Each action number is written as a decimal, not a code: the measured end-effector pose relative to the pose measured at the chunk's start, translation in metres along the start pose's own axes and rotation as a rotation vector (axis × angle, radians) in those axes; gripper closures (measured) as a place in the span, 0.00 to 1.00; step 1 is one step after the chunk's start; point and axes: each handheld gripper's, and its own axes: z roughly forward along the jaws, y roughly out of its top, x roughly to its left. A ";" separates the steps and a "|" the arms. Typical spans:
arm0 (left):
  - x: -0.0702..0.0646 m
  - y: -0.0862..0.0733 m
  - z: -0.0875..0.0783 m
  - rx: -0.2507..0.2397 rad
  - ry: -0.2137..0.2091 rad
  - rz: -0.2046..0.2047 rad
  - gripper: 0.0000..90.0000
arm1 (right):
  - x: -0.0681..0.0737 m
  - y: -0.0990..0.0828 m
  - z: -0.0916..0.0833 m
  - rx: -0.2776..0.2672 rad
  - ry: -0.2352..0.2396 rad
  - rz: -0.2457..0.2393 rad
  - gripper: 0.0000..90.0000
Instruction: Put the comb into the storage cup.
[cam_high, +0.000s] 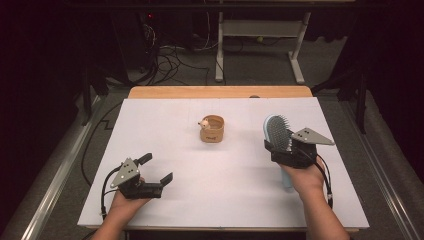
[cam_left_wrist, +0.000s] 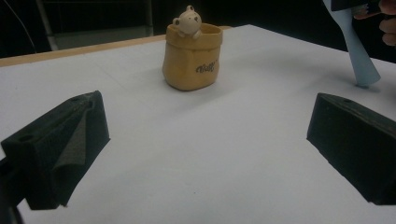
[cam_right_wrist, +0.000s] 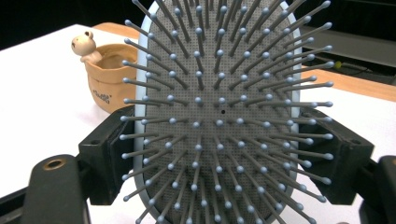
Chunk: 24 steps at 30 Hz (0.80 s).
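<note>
A light blue hairbrush (cam_high: 278, 133) with a grey bristle pad stands upright at the right of the white table, its handle tip (cam_left_wrist: 362, 74) touching the surface. My right gripper (cam_high: 289, 150) is shut on the brush head (cam_right_wrist: 219, 112), one jaw pressed against each side. A tan pot shaped like a sack (cam_high: 212, 128), with a small bear figure on its rim, stands at the table's middle (cam_left_wrist: 191, 56) (cam_right_wrist: 109, 77). My left gripper (cam_high: 155, 170) rests low at the near left, jaws wide open with nothing between them (cam_left_wrist: 205, 154), pointing toward the pot.
The white table top (cam_high: 165, 115) has a wooden strip (cam_high: 220, 92) along its far edge. Beyond it are a desk frame (cam_high: 260, 45) and cables (cam_high: 170, 60) on the floor.
</note>
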 end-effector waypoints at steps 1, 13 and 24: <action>0.000 0.000 0.000 -0.001 0.000 0.000 0.00 | 0.000 0.000 0.000 -0.003 0.000 0.001 0.23; -0.001 0.006 0.001 0.001 0.002 0.010 0.00 | 0.006 -0.002 -0.002 -0.070 -0.015 -0.007 0.23; -0.002 0.027 -0.001 -0.028 0.016 -0.003 0.00 | 0.009 0.000 -0.006 -0.096 -0.018 -0.018 0.23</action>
